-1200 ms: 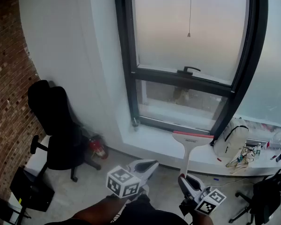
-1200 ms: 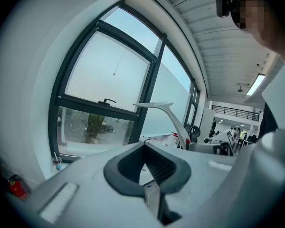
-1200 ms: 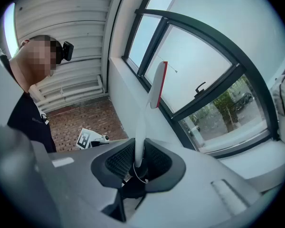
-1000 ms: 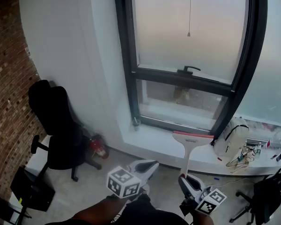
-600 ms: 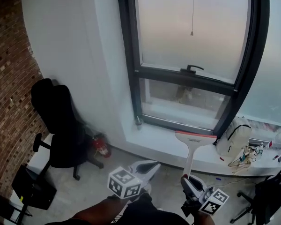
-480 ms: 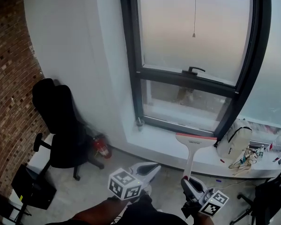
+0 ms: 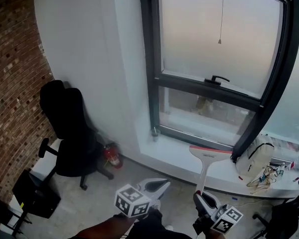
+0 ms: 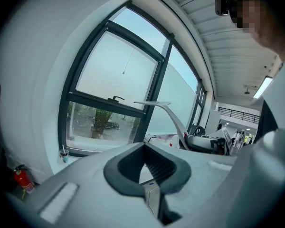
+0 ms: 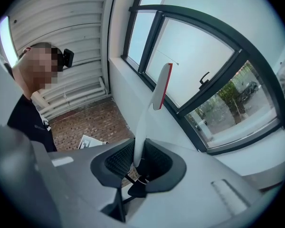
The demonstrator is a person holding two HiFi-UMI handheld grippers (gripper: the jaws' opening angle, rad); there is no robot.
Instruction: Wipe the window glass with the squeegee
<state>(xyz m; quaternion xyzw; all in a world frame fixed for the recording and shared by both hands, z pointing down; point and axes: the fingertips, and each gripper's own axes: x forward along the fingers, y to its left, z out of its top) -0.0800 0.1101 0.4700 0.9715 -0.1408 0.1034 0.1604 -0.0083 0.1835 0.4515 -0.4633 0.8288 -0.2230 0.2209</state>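
Squeegee gripped upright below the window, left gripper empty.

The right gripper (image 7: 199,198) has its jaws pinched on the lower end of the white handle of the squeegee (image 7: 205,166). The red-edged blade sits at the top and, in the head view, lies over the white sill (image 7: 177,151), below the window glass (image 7: 209,39). The left gripper (image 7: 161,184) hangs beside it at the person's left, jaws spread with nothing between them. A black office chair (image 7: 70,133) and a red fire extinguisher (image 7: 111,156) stand by the brick wall (image 7: 12,83). A white bag (image 7: 256,156) rests on the sill at right.
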